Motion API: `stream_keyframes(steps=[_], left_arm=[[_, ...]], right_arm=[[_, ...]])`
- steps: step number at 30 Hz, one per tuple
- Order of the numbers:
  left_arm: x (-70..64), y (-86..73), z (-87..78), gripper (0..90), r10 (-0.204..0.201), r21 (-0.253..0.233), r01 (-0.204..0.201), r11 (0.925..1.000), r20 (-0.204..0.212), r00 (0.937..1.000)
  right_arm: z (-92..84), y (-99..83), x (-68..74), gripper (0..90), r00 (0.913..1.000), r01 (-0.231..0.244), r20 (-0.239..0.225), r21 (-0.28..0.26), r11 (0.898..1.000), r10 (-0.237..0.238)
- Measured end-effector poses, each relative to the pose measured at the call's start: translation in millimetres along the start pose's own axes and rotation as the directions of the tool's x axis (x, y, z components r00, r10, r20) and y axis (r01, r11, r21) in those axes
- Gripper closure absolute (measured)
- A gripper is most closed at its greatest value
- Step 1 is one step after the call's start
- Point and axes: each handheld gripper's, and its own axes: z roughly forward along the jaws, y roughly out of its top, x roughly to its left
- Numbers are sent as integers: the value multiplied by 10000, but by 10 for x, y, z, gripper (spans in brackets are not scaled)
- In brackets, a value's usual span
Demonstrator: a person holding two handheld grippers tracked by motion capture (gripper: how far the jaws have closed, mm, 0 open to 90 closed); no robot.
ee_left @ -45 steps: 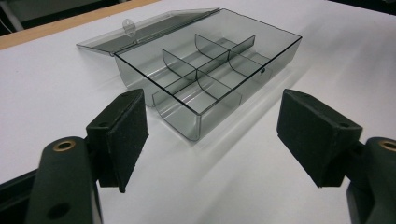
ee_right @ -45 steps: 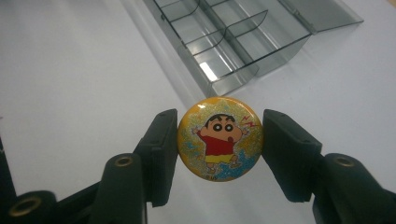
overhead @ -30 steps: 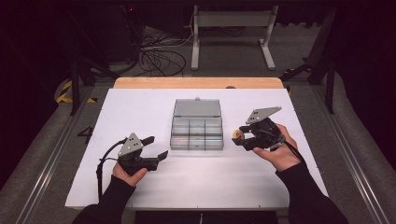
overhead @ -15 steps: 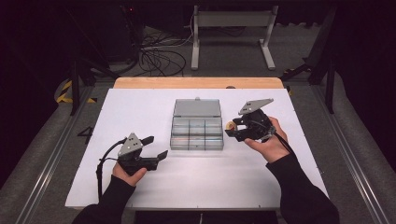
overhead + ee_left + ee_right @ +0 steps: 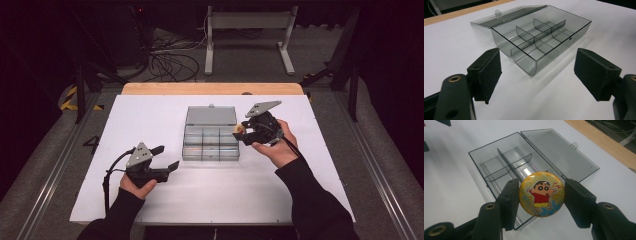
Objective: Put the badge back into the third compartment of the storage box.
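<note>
Your right gripper (image 5: 541, 197) is closed halfway on a round yellow glitter badge with a cartoon boy (image 5: 542, 194); both black pads press on its edges. You hold the badge above the near right edge of the clear grey plastic box with dividers (image 5: 506, 167), face toward the gripper's camera. In the high view your right gripper (image 5: 241, 132) is at the right side of this box (image 5: 210, 142), and the badge (image 5: 238, 130) shows as a small yellow spot at the jaws.

Your left gripper (image 5: 537, 72) is wide open and holds nothing. It points at the box (image 5: 541, 37) from a near distance, without touching it. In the high view it (image 5: 165, 157) rests low over the table, to the left front of the box.

The box lid (image 5: 211, 115) lies open flat behind the compartments. The box stands on a white table board (image 5: 150, 115) with a wooden strip (image 5: 210, 88) at the far edge. Behind the table are a dark floor, black cables (image 5: 167, 62) and a grey metal stand (image 5: 247, 30).
</note>
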Motion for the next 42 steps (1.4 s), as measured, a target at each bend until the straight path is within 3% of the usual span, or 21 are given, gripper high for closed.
stream_keyframes(steps=[5, 7, 11, 31, 42], left_arm=[[0, 0, 1, 224, 11, 2, -11, 10000, 2, 10000], [12, 5, 3, 224, 186, -52, -186, 9998, -89, 9998], [0, 1, 0, 224, 19, 1, -19, 10000, 0, 10000], [6, 1, -3, 225, 53, -13, -53, 10000, -38, 10000], [7, 1, -6, 225, 29, -46, -29, 10000, -48, 10000]], right_arm=[[81, 28, -34, 477, 9999, -112, 76, 65, 9999, 111], [115, 42, -45, 477, 9999, -160, 56, 97, 9998, 160], [181, 76, -62, 477, 9998, -183, 31, 199, 9996, 182], [427, 140, -124, 477, 9987, -420, 322, 398, 9983, 407], [596, 93, -152, 477, 9984, -471, 339, 899, 9948, 442]])
